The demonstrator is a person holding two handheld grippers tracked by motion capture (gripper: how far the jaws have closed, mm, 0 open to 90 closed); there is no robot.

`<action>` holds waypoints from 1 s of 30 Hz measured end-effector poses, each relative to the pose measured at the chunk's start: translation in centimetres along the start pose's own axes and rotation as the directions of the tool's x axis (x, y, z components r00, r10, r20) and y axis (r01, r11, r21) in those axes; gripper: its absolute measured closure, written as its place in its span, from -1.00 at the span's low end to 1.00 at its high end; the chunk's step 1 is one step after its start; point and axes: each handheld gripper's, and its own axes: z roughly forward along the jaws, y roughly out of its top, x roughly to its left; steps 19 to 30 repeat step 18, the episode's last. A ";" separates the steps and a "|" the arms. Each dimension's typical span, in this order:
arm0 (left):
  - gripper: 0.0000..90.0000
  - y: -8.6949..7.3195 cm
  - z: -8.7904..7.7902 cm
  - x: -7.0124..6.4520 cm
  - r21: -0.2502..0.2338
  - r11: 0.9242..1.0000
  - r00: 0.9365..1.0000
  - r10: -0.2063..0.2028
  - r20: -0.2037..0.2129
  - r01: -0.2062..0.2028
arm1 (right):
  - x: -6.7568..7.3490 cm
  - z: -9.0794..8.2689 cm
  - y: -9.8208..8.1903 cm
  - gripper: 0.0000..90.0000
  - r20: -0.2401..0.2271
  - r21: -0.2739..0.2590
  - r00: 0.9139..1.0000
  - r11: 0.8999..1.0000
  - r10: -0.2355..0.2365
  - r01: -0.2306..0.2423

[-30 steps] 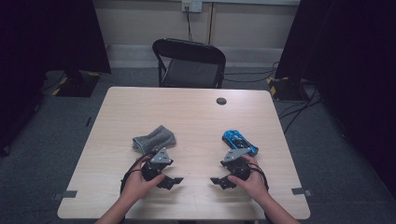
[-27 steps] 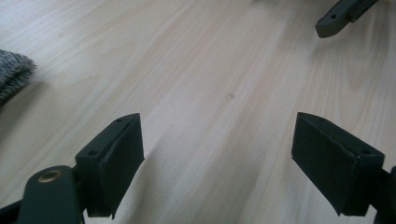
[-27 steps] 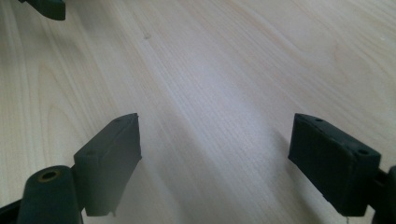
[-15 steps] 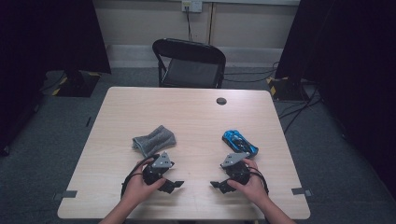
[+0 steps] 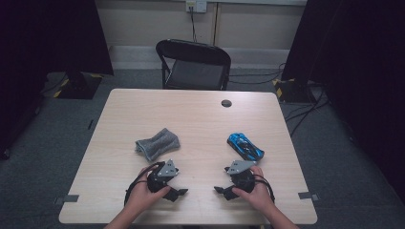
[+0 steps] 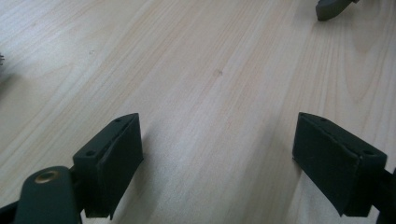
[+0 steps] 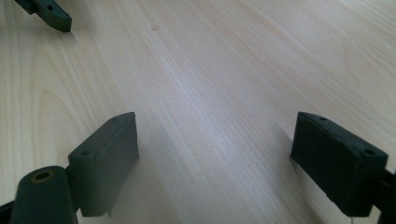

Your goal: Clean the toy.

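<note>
Both sets of jaws stand wide, nothing between them, over bare wood surface [image 5: 200, 119]. Left gripper [image 5: 180, 192] and right gripper [image 5: 218, 191] low centre of frame, tips facing. Grey cloth [image 5: 157, 143] above left gripper, blue toy car [image 5: 245, 146] above right.

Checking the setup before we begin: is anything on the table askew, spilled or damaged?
Nothing stands out. The grey cloth lies crumpled but dry, and the blue toy car sits on its wheels, angled across the table.
</note>
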 end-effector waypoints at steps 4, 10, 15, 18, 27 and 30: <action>-0.68 -0.1 0.1 0.0 -0.010 1.000 1.000 0.001 0.005 -0.001 | 0.0 0.0 0.0 -0.68 0.000 -0.001 1.000 1.000 0.000 0.000; -0.74 0.0 0.1 -0.1 -0.003 1.000 1.000 0.006 0.008 -0.006 | 0.0 0.0 0.0 -0.69 0.000 0.000 1.000 1.000 0.000 0.000; -0.77 0.0 0.2 -0.1 0.001 1.000 1.000 0.010 0.011 -0.010 | 0.0 0.0 0.0 -0.69 0.000 0.002 1.000 1.000 0.003 -0.003; -0.77 0.0 0.2 -0.1 0.001 1.000 1.000 0.010 0.012 -0.010 | 0.0 0.1 0.0 -0.69 0.000 0.002 1.000 1.000 0.002 -0.002; -0.77 0.0 0.2 -0.1 0.001 1.000 1.000 0.010 0.012 -0.010 | 0.0 0.1 0.0 -0.69 0.000 0.002 1.000 1.000 0.002 -0.002; -0.77 0.0 0.2 -0.1 0.001 1.000 1.000 0.010 0.012 -0.010 | 0.0 0.1 0.0 -0.69 0.000 0.002 1.000 1.000 0.002 -0.002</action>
